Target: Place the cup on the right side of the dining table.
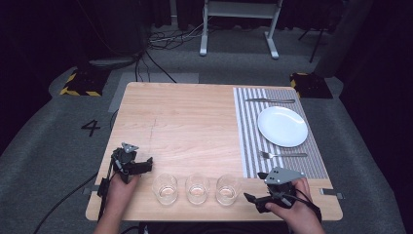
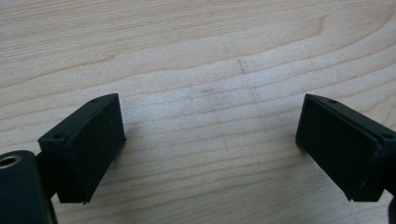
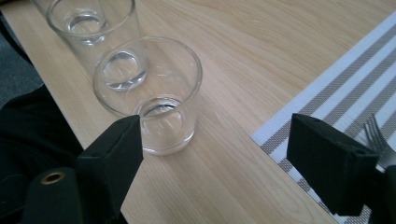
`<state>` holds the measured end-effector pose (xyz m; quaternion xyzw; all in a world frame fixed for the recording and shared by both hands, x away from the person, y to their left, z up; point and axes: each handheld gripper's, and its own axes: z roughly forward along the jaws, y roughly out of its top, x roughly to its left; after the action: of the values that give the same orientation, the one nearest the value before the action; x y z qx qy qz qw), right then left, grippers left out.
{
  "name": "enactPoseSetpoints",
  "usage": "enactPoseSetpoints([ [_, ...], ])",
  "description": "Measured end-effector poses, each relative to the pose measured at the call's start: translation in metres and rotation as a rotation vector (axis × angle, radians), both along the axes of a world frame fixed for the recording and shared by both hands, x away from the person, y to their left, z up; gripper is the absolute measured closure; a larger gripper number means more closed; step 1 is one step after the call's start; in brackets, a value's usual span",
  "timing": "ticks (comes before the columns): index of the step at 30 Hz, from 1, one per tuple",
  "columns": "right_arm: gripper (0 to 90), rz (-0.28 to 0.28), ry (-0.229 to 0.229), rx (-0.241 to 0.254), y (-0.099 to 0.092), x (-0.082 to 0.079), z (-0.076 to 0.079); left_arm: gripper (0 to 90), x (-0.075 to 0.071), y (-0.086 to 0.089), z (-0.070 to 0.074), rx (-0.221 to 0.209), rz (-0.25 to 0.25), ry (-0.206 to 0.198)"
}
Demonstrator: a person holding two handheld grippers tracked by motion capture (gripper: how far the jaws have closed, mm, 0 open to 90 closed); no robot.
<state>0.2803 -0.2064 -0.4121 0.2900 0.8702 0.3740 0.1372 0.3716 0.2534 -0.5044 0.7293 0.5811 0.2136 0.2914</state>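
We are holding the left gripper [image 1: 139,167] at seven o'clock over bare table [image 1: 185,122], jaws apart. Our right gripper [image 1: 255,199] is gaping beside three glasses [image 1: 197,188] at six o'clock, plate [image 1: 282,126] at two

The fork [image 3: 380,135] is cut off by the right edge, its handle behind a jaw (the far glass [image 3: 88,23] clipped too)

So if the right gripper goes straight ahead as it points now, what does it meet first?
Probably the nearest clear drinking glass. The right gripper, open, points at the bare wooden table beside it, so it could slip past.
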Motion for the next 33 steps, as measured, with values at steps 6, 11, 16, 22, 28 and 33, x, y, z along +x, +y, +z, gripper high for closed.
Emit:
enactPoseSetpoints([
  [6,18.8,0.031,0.008,0.008,0.011,0.000,-0.003,8.1,0.000,0.000,0.000,-0.002,0.002,-0.002],
  [11,18.8,0.058,0.029,0.016,0.023,0.001,-0.009,8.2,0.000,0.000,0.000,-0.003,0.003,-0.002],
  [16,17.7,0.083,0.048,-0.010,0.036,0.004,-0.018,8.1,0.000,0.000,0.000,-0.003,0.002,-0.002],
  [22,16.3,0.096,0.064,-0.012,0.044,0.008,-0.025,8.2,0.000,0.000,0.000,-0.003,0.003,-0.002],
  [28,16.4,0.105,0.074,-0.007,0.052,0.012,-0.035,8.2,0.000,0.000,0.000,-0.003,0.003,-0.002],
  [33,16.0,0.102,0.074,0.015,0.061,0.017,-0.046,8.2,0.000,0.000,0.000,-0.001,0.001,-0.001],
])
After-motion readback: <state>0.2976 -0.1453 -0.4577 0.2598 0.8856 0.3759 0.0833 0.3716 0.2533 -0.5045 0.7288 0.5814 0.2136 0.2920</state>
